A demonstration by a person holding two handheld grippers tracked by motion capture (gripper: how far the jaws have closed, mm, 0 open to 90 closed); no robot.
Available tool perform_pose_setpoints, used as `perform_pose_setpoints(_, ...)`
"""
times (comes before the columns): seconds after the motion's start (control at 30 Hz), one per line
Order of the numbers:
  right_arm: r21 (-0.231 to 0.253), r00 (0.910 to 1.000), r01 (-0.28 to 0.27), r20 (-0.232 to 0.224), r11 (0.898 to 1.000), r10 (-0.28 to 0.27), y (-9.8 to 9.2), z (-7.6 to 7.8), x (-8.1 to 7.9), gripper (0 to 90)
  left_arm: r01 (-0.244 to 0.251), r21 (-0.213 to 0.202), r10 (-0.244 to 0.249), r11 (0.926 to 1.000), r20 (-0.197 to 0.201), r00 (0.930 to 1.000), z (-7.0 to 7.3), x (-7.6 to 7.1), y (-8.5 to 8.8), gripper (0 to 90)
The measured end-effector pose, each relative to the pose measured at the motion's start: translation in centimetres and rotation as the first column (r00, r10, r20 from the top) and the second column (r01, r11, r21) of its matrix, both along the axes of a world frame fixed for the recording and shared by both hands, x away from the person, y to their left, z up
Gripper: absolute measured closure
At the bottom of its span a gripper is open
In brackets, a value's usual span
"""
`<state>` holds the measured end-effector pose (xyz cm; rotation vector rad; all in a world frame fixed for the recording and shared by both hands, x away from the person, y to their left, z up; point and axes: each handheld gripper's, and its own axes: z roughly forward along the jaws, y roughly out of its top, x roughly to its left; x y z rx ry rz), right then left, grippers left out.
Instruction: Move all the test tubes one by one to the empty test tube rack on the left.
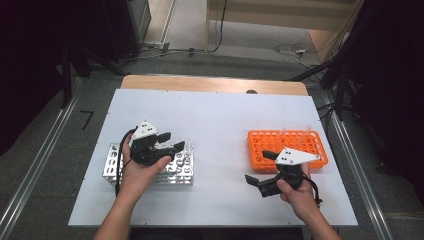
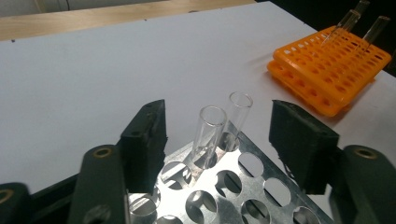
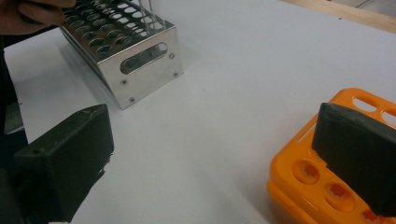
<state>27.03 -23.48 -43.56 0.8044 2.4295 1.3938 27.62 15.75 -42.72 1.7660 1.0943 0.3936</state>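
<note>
A metal tube rack point(image 1: 112, 165) stands at the left of the white table point(image 1: 215, 115). Above its right end is my left gripper point(image 1: 174, 141), held in a hand. In the left gripper view its jaws stand apart on either side of two upright clear glass tubes point(image 2: 208, 133) point(image 2: 237, 114) set in the metal rack point(image 2: 252, 186); the pads touch neither tube. An orange tube rack point(image 1: 260, 145) at the right holds two slanted glass tubes point(image 2: 348, 21). My right gripper point(image 1: 257, 167) is open just in front of the orange rack point(image 3: 303, 182), with nothing between its jaws.
The table's wooden far edge point(image 1: 215, 83) borders a grey floor with cables. Bare white tabletop point(image 3: 224, 93) lies between the two racks. Metal rails point(image 1: 35, 170) run along both sides of the table.
</note>
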Motion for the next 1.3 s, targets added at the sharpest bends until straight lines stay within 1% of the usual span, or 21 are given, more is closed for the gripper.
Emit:
perform_pose_setpoints(0.07,0.004,1.0000,0.005,0.002,1.000,-0.005,-0.2,0.1,0.1,0.0,0.007,-0.017,-0.007,0.9998,0.004,1.0000,0.2,-0.3,0.1,25.5)
perform_pose_setpoints(0.13,0.005,0.9999,0.012,0.006,1.000,-0.012,-0.4,0.2,0.2,0.0,0.007,-0.024,-0.007,0.9997,0.014,0.9999,0.4,-0.6,0.2,18.8)
perform_pose_setpoints(0.23,0.005,0.9997,0.025,0.007,1.000,-0.025,-0.7,0.3,0.4,0.0,0.016,-0.045,-0.015,0.9988,0.022,0.9996,0.5,-0.9,0.3,12.5)
perform_pose_setpoints(0.37,0.005,0.9987,0.048,0.018,0.999,-0.048,-1.2,0.5,0.7,0.0,0.024,-0.070,-0.023,0.9973,0.023,0.9995,0.4,-1.2,0.2,4.9)
perform_pose_setpoints(0.43,0.007,0.9974,0.069,0.020,0.998,-0.069,-1.7,0.6,0.9,0.0,0.047,-0.065,-0.044,0.9968,0.038,0.9983,0.4,-1.5,0.0,0.1)
perform_pose_setpoints(0.47,0.008,0.9969,0.075,0.021,0.997,-0.075,-2.0,0.6,1.1,0.0,0.052,-0.063,-0.049,0.9966,0.043,0.9978,0.4,-1.5,-0.1,0.0)
perform_pose_setpoints(0.6,0.016,0.9937,0.110,0.023,0.994,-0.110,-3.1,0.7,1.5,0.0,0.077,-0.082,-0.072,0.9936,0.057,0.9958,0.5,-1.9,-0.4,0.0)
perform_pose_setpoints(0.67,0.019,0.9914,0.128,0.024,0.992,-0.129,-3.8,0.8,1.7,0.0,0.079,-0.088,-0.073,0.9930,0.064,0.9952,0.6,-2.0,-0.4,0.0)
perform_pose_setpoints(0.87,0.029,0.9834,0.178,0.032,0.984,-0.179,-5.6,1.0,2.3,0.0,0.075,-0.075,-0.071,0.9943,0.064,0.9954,0.6,-2.4,-0.6,0.0)
perform_pose_setpoints(0.97,0.021,0.9784,0.201,0.044,0.979,-0.202,-6.4,1.1,2.5,0.0,0.079,-0.066,-0.075,0.9947,0.064,0.9951,0.6,-2.5,-0.7,0.0)
perform_pose_setpoints(1.07,0.033,0.9736,0.223,0.043,0.974,-0.224,-7.2,1.3,2.7,0.0,0.083,-0.058,-0.080,0.9948,0.062,0.9949,0.6,-2.6,-0.9,0.0)
perform_pose_setpoints(1.27,0.048,0.9656,0.254,0.043,0.966,-0.256,-8.5,1.4,3.0,0.0,0.080,-0.058,-0.077,0.9951,0.062,0.9951,0.7,-2.9,-0.9,0.0)
perform_pose_setpoints(1.3,0.050,0.9631,0.264,0.041,0.963,-0.266,-8.7,1.4,3.0,0.0,0.079,-0.060,-0.075,0.9951,0.062,0.9952,0.7,-3.0,-0.8,0.0)
